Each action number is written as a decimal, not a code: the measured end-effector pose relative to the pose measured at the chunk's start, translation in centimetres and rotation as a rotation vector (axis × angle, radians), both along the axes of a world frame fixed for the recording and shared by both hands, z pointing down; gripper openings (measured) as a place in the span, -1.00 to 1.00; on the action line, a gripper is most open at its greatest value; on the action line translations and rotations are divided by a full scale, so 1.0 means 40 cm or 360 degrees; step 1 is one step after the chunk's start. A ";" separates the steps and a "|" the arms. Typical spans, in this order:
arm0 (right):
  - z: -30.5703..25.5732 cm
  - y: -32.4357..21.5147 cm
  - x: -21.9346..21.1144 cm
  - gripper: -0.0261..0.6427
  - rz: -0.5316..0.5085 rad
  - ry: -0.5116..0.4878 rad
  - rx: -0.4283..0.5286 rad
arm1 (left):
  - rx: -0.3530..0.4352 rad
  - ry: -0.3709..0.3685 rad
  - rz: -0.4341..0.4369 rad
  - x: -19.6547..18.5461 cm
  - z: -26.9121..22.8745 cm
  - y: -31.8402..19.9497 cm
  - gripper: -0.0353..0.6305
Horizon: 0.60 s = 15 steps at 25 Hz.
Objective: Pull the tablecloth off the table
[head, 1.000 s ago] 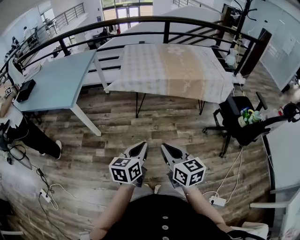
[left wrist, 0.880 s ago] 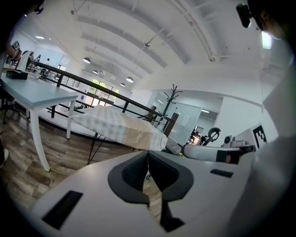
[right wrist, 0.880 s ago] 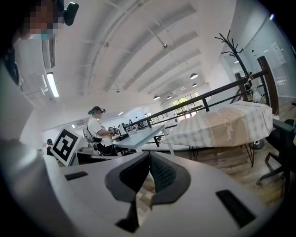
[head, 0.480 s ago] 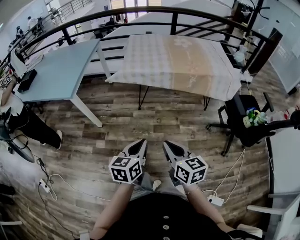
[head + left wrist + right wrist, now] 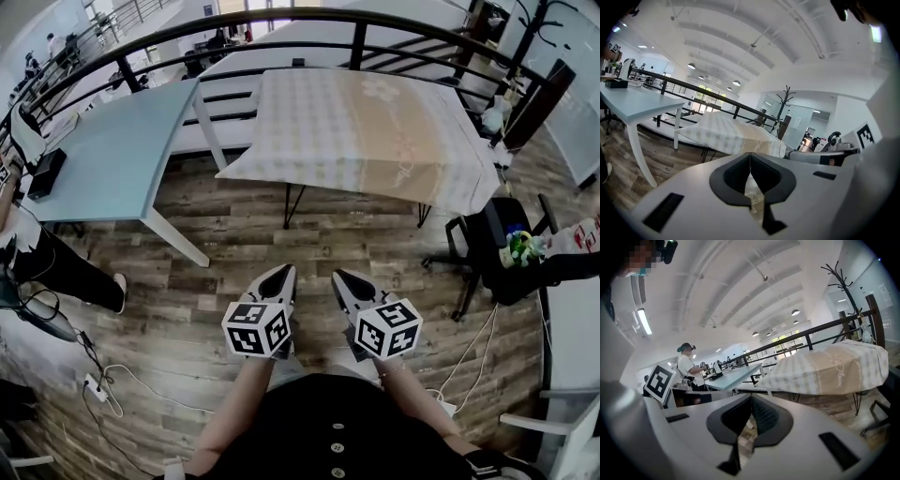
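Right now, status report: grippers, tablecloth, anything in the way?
Both shut, empty: left gripper, right gripper. tablecloth spread over table, untouched. Only floor between; black chair beside the right corner.

Tablecloth point(image 5: 375, 131) lies spread flat over the whole top of the table point(image 5: 292, 203) ahead of me, not pulled yet. Pale grey-cream check on the left part, a wide tan band right of centre with faint white print, and check again at the right edge. No big wrinkles on top. It overhangs every table edge I can see; the near edge drapes down and the near corners hang in soft points. Of the table, only thin dark legs show under the near overhang.
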State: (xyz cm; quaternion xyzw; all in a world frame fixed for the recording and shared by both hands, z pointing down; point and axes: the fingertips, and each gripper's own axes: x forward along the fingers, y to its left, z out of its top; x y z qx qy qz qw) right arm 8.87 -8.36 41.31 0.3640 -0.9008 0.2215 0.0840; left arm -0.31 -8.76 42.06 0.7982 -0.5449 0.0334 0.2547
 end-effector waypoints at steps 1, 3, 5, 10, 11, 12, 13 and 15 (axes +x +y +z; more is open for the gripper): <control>-0.005 -0.029 -0.015 -0.84 0.0003 0.0018 0.0012 | 0.0005 -0.0001 0.0002 -0.019 -0.007 -0.031 -0.85; -0.016 -0.086 -0.049 -0.84 0.0021 0.0050 0.0037 | 0.0026 -0.0027 -0.0003 -0.068 -0.024 -0.088 -0.85; -0.023 -0.144 -0.082 -0.84 0.0057 0.0069 0.0053 | 0.0050 -0.0073 -0.0023 -0.129 -0.038 -0.140 -0.85; -0.038 -0.277 -0.146 -0.84 0.0170 0.0073 0.0076 | 0.0067 -0.0119 -0.0054 -0.260 -0.049 -0.248 -0.85; -0.039 -0.297 -0.158 -0.84 0.0192 0.0072 0.0077 | 0.0064 -0.0120 -0.0051 -0.282 -0.047 -0.264 -0.85; -0.039 -0.314 -0.169 -0.84 0.0212 0.0071 0.0076 | 0.0062 -0.0119 -0.0047 -0.302 -0.045 -0.279 -0.85; -0.038 -0.328 -0.179 -0.84 0.0231 0.0069 0.0074 | 0.0060 -0.0115 -0.0042 -0.320 -0.043 -0.293 -0.85; -0.033 -0.350 -0.196 -0.84 0.0265 0.0058 0.0064 | 0.0057 -0.0111 -0.0026 -0.348 -0.040 -0.315 -0.85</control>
